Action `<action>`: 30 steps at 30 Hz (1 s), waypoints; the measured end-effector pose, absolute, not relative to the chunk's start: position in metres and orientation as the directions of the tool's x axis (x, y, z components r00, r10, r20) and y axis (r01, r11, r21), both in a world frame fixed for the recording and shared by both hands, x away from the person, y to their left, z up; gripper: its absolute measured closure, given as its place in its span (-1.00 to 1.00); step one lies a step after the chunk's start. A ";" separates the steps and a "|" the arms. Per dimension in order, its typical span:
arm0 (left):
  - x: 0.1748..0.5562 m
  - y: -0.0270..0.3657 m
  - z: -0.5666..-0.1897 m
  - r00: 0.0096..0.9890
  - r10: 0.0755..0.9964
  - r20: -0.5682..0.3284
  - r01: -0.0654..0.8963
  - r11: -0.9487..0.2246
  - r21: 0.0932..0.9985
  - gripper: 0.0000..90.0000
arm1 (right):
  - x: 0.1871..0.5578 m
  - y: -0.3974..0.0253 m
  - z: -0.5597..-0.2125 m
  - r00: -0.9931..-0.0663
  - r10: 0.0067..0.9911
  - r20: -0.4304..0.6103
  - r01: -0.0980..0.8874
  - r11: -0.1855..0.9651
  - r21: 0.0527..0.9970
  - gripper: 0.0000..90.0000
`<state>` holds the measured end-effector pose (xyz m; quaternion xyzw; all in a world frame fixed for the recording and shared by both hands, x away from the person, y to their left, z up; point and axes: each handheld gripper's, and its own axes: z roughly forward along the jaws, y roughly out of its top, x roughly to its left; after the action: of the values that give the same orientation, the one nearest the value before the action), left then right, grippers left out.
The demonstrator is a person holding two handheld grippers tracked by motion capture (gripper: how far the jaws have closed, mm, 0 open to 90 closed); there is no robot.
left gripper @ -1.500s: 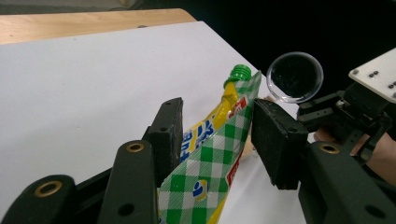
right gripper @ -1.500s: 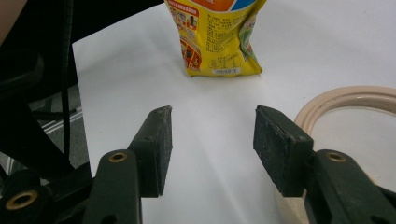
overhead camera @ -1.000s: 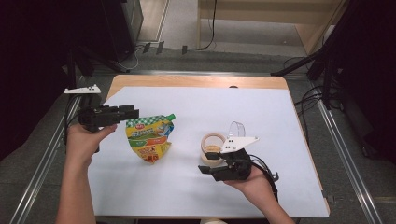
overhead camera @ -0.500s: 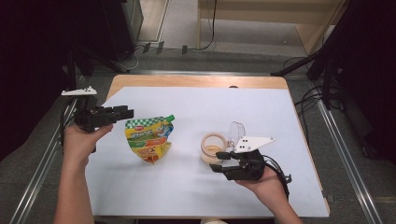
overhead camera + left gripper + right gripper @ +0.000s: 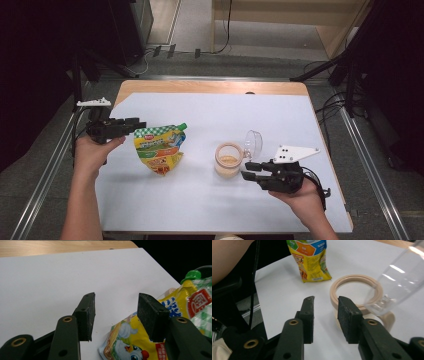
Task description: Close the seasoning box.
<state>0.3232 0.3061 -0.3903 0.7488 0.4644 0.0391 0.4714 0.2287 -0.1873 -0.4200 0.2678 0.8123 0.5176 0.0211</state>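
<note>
A yellow and green spouted pouch (image 5: pixel 160 150) with a green cap (image 5: pixel 183 126) lies on the white table sheet. My left gripper (image 5: pixel 136 123) hovers just left of its top edge, open and holding nothing. In the left gripper view the pouch (image 5: pixel 180 305) lies right of the open left gripper (image 5: pixel 117 297). A beige jar (image 5: pixel 228 159) stands mid-table, its clear lid (image 5: pixel 252 144) hinged back. My right gripper (image 5: pixel 248 171) sits just right of the jar, partly open and holding nothing. The right gripper view has that gripper (image 5: pixel 326 299) beside the jar rim (image 5: pixel 337 288), with the lid (image 5: pixel 402 277) at the right.
The white sheet (image 5: pixel 210 110) covers a wooden table whose far edge (image 5: pixel 210 86) shows as a bare strip. Metal rails run along both sides of the table. Dark equipment and cables stand beyond the far edge. The person's forearms enter from the bottom.
My right gripper has drawn back to the right, from in front of the jar to beside it. The left gripper has barely shifted. The pouch and jar stay put.
</note>
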 end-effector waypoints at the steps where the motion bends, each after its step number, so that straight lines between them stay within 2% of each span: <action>1: 0.324 0.306 -0.392 0.562 0.735 -0.379 0.660 -0.123 0.741 0.10 | 0.229 -0.189 -0.420 -0.853 0.460 0.247 0.417 0.313 0.854 0.55; 4: 0.325 0.306 -0.396 0.564 0.729 -0.389 0.664 -0.121 0.738 0.10 | 0.233 -0.196 -0.421 -0.847 0.478 0.233 0.409 0.305 0.860 0.58; 8: 0.328 0.303 -0.402 0.555 0.732 -0.395 0.684 -0.131 0.718 0.10 | 0.238 -0.207 -0.427 -0.839 0.498 0.218 0.397 0.287 0.872 0.76; 15: 0.330 0.301 -0.408 0.553 0.733 -0.397 0.695 -0.142 0.705 0.10 | 0.245 -0.216 -0.434 -0.822 0.522 0.228 0.420 0.286 0.861 0.85; 19: 0.331 0.300 -0.411 0.553 0.730 -0.401 0.699 -0.145 0.700 0.10 | 0.248 -0.218 -0.435 -0.799 0.557 0.229 0.444 0.287 0.849 0.97; 25: 0.331 0.300 -0.411 0.558 0.728 -0.399 0.694 -0.145 0.705 0.10 | 0.264 -0.223 -0.447 -0.729 0.612 0.306 0.526 0.215 0.823 1.00; 30: 0.332 0.299 -0.412 0.557 0.728 -0.400 0.698 -0.150 0.700 0.10 | 0.276 -0.220 -0.453 -0.711 0.624 0.324 0.544 0.196 0.816 1.00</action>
<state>0.3316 0.2988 -0.4122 0.7580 0.4703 0.0165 0.4517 0.2765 -0.2204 -0.4530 0.3779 0.7724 0.5090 0.0392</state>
